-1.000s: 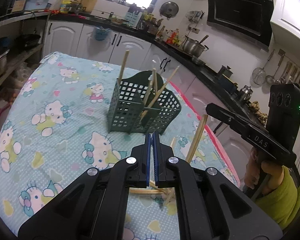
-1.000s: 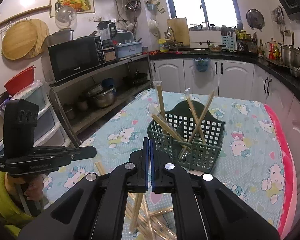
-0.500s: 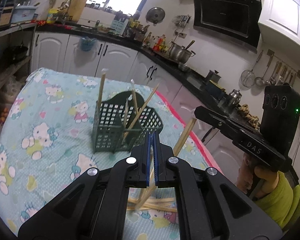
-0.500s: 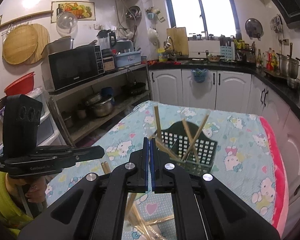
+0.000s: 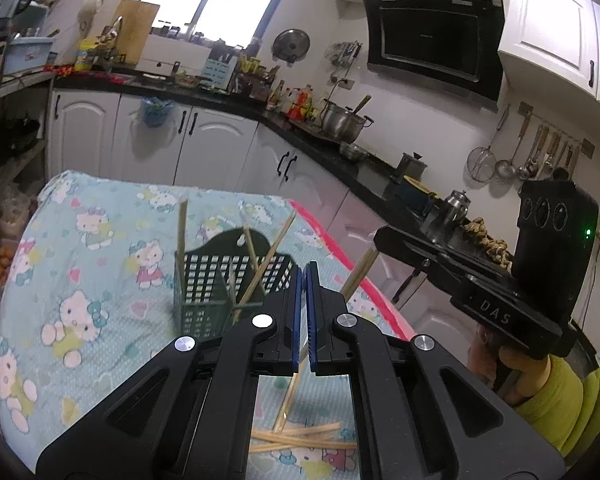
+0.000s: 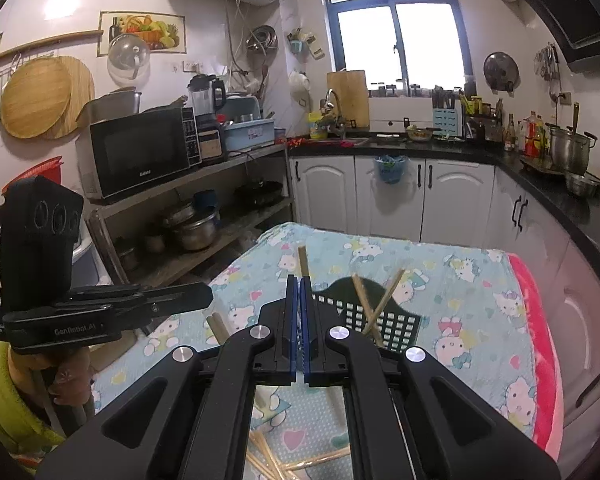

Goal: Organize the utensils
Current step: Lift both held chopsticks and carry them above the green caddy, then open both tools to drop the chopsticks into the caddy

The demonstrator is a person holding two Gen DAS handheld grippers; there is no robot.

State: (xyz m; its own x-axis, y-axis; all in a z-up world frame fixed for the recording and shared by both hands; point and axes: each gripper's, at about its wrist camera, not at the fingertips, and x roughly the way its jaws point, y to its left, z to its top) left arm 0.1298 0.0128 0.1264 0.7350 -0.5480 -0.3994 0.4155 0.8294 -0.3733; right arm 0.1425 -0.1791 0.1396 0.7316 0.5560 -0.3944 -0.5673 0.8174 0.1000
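Note:
A dark green mesh utensil basket [image 5: 204, 280] stands on the table with several wooden chopsticks [image 5: 182, 232] upright in it; it also shows in the right wrist view [image 6: 384, 320]. Loose chopsticks [image 5: 300, 438] lie on the cloth near me, also in the right wrist view [image 6: 312, 460]. My left gripper [image 5: 303, 272] is shut on a chopstick [image 5: 356, 276] that sticks up past its fingers. My right gripper [image 6: 299, 284] is shut on a chopstick [image 6: 302, 262] whose tip rises above its fingertips. Both are raised above the table, short of the basket.
The table carries a light blue Hello Kitty cloth [image 5: 80, 264] with a pink edge [image 6: 536, 320] at its right side. White cabinets and a black counter [image 6: 420, 152] stand behind. A shelf with pots and a microwave [image 6: 140, 152] stands to the left.
Both grippers have risen and pulled back from the basket, each lifting its chopstick off the pile. The basket now looks smaller and lower in both views.

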